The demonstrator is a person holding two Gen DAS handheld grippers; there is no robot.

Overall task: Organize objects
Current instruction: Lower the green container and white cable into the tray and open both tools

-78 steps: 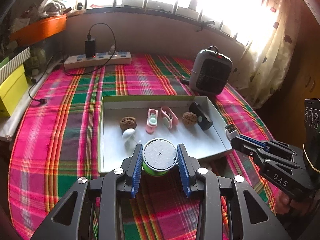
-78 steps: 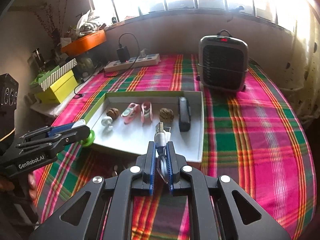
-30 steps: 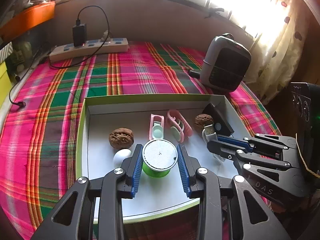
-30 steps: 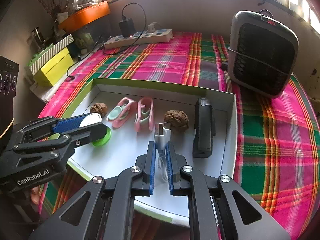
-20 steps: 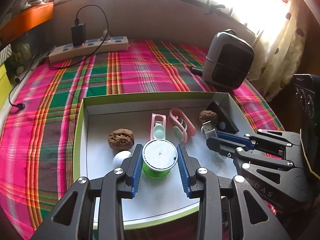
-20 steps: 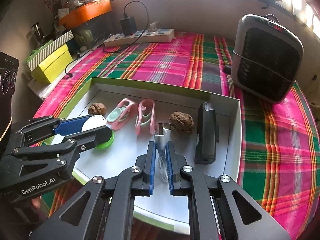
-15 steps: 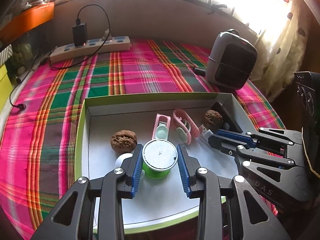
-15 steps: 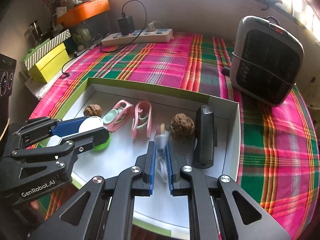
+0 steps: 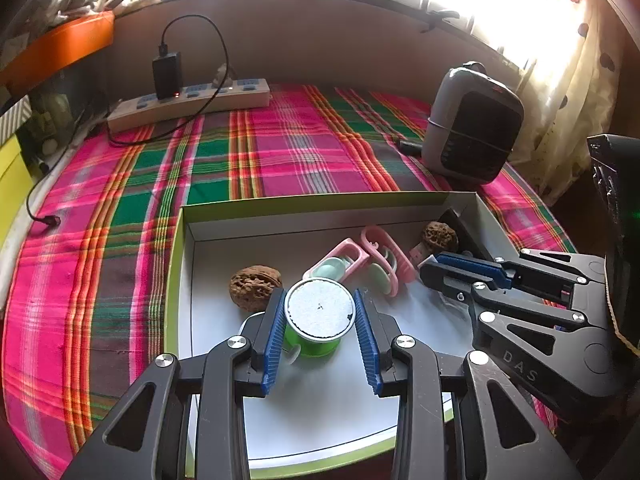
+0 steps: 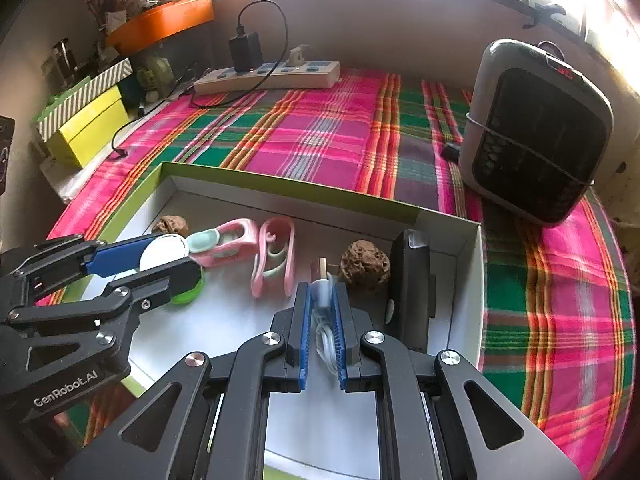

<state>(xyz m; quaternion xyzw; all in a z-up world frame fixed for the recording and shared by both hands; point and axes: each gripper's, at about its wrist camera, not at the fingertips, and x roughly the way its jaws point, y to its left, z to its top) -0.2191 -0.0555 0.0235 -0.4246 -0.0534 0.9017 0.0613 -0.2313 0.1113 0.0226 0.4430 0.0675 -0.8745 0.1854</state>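
My left gripper (image 9: 319, 312) is shut on a green spool with a white top (image 9: 319, 308), low over the white tray (image 9: 216, 224). It also shows in the right wrist view (image 10: 164, 258). My right gripper (image 10: 321, 300) is shut on a white USB cable (image 10: 321, 280), its plug pointing at a walnut (image 10: 364, 264) in the tray (image 10: 288, 188). Two pink clips (image 10: 256, 252), a second walnut (image 9: 254, 282) and a black bar-shaped device (image 10: 412, 284) lie in the tray.
A grey heater (image 10: 536, 136) stands at the back right on the plaid cloth (image 9: 288, 152). A power strip with a charger (image 9: 188, 100) lies at the back. A yellow box (image 10: 92, 128) and an orange planter (image 10: 160, 20) sit at the left.
Both grippers have moved forward from the tray's near edge to over its floor, and lower, still holding the spool and the cable. The cable plug is now close to the right walnut.
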